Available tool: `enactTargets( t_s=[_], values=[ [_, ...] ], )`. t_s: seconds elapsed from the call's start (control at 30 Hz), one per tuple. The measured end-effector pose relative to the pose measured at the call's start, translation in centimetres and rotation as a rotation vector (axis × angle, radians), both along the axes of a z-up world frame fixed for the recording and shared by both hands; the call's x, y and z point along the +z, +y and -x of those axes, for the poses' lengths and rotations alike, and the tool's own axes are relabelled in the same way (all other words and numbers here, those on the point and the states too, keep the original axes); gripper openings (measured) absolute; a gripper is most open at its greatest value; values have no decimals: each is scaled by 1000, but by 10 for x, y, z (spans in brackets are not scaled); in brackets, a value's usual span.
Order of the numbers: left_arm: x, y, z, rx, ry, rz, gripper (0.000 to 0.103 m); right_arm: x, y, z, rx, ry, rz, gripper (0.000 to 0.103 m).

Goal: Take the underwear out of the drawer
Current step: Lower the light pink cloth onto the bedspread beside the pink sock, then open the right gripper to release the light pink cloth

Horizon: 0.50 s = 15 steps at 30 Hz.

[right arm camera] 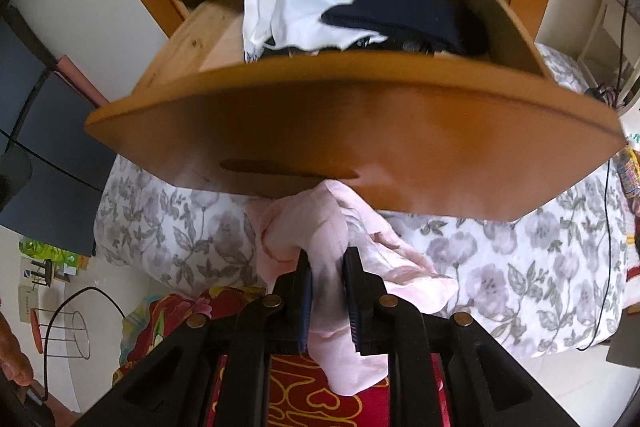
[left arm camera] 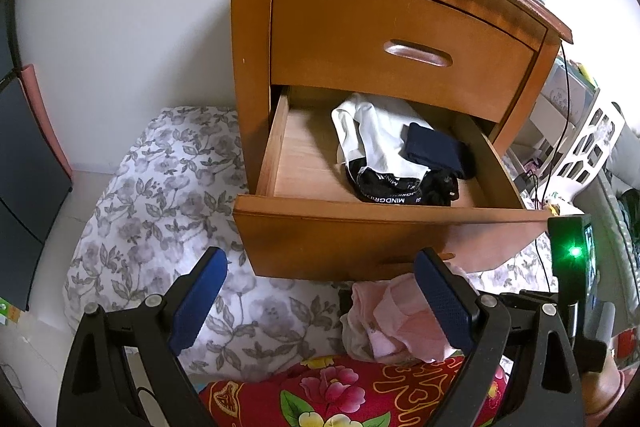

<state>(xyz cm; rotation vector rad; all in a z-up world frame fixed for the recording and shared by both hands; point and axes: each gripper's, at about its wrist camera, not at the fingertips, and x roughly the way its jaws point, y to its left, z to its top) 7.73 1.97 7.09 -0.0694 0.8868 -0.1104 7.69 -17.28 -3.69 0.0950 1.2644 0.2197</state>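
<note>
Right gripper [right arm camera: 327,259] clamps pink underwear [right arm camera: 320,227], its folds hiding the pads; left gripper [left arm camera: 320,267] gapes empty.

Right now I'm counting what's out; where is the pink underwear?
The pink underwear is outside the drawer, pinched in the right tongs just below its front, above the floral bedding.

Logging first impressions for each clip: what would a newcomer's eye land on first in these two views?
Probably the pink underwear pinched in the right gripper, hanging just below the front of the open lower drawer over the floral bedding. Next, the white, navy and black clothes left bunched in that drawer. The left gripper stands open and empty in front of the nightstand.
</note>
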Motion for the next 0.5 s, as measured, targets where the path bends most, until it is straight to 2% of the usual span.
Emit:
enactTargets(
  t_s=[0.23, 0.5],
  values=[
    [-1, 0, 1, 1, 2, -1, 95, 1, 1, 1, 6, 5, 19, 19],
    [0, 0, 1, -1, -2, -1, 95, 16, -1, 6, 6, -28, 23, 38]
  ],
)
